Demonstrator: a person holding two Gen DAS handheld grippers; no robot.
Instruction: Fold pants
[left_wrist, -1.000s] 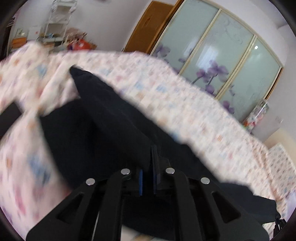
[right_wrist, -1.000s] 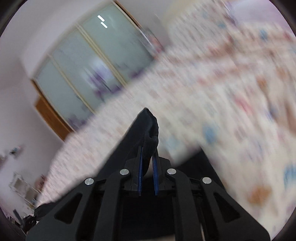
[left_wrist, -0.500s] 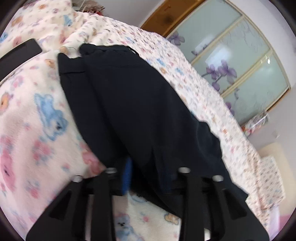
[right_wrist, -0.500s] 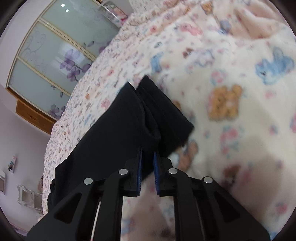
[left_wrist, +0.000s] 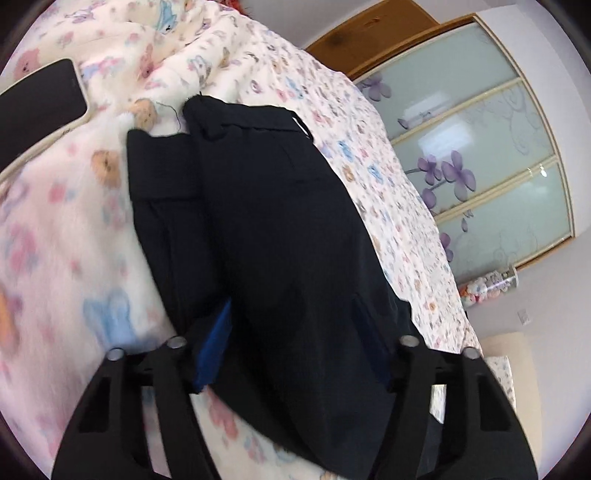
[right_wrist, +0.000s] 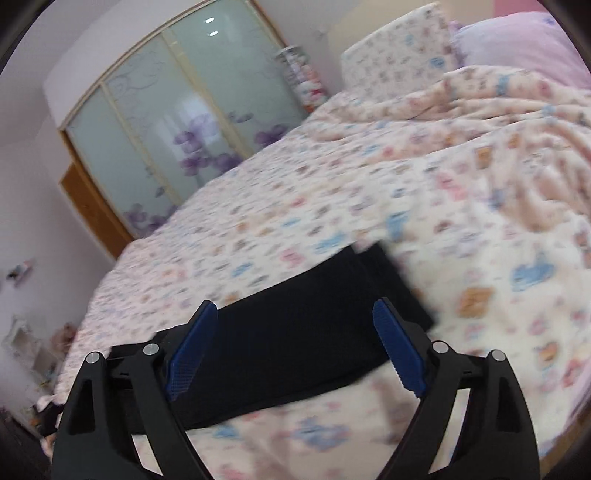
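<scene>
Currently: pants (left_wrist: 280, 221) lie folded lengthwise on bed (right_wrist: 332, 192); both grippers' jaws opening, cloth released; crosswise folds remain, judging by length.

Left gripper (left_wrist: 295, 343) of matte black plastic, triangular cut-outs in its arms, round silver screws, right gripper (right_wrist: 295, 347) the same, blue ribbed pads (right_wrist: 399, 350) (textured like fine grating).

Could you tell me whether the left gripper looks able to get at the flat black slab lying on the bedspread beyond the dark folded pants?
Probably yes: the left gripper, jaws opening, straddles the dark folded pants; only patterned bedspread separates them from the black slab.
</scene>
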